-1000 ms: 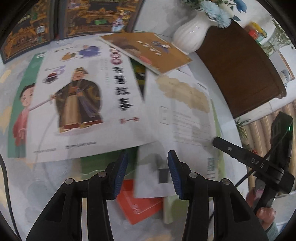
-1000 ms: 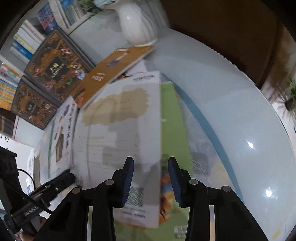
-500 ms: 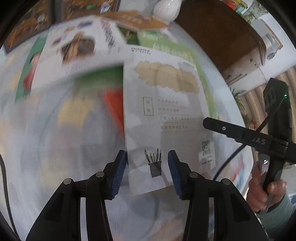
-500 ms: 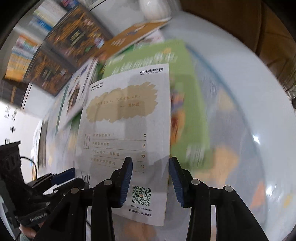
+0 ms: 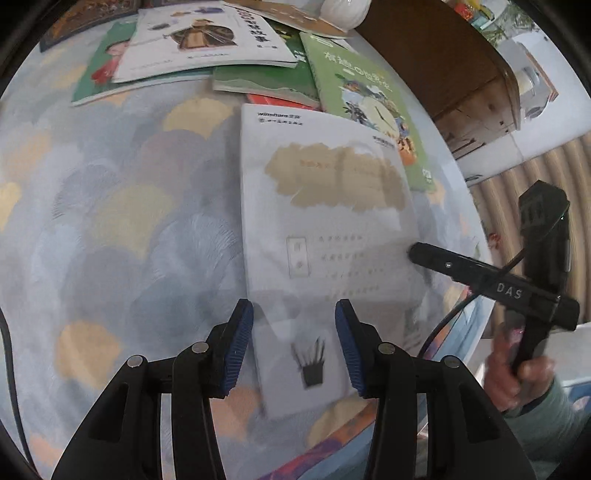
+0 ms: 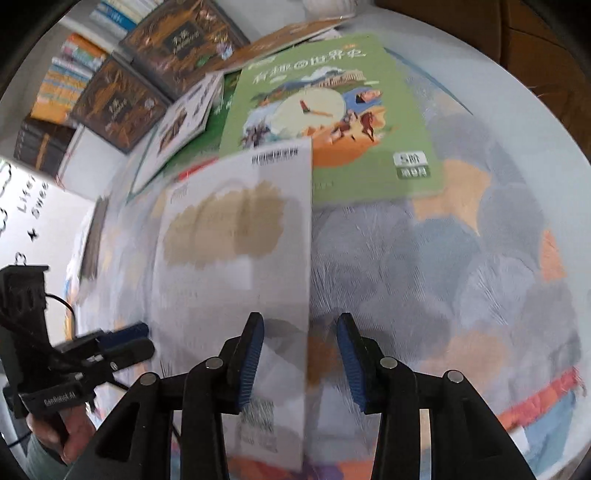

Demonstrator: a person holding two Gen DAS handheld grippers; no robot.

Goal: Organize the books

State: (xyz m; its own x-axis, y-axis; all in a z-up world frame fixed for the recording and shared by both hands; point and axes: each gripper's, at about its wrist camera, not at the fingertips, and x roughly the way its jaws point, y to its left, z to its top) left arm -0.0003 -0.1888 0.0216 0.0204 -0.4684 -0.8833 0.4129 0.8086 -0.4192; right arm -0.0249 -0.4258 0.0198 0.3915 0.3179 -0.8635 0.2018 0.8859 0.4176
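Note:
A white booklet with a tan blotch lies flat on the patterned tablecloth, apart from the book pile. My left gripper is open over its near left corner, and the booklet's left edge runs just inside the left finger. My right gripper straddles the right edge of the booklet. Its jaws are opening, one finger over the page and the other over cloth, and no pad squeezes it. A green picture book lies just beyond.
Behind the booklet lies a pile: a white book with a robed figure, dark green books and a red one. Dark boxed volumes stand against the wall. A white vase and brown cabinet are far right.
Both grippers came back toward the near table edge. The white booklet came with them, off the pile. The green picture book beneath it is now uncovered. The right jaws have widened slightly.

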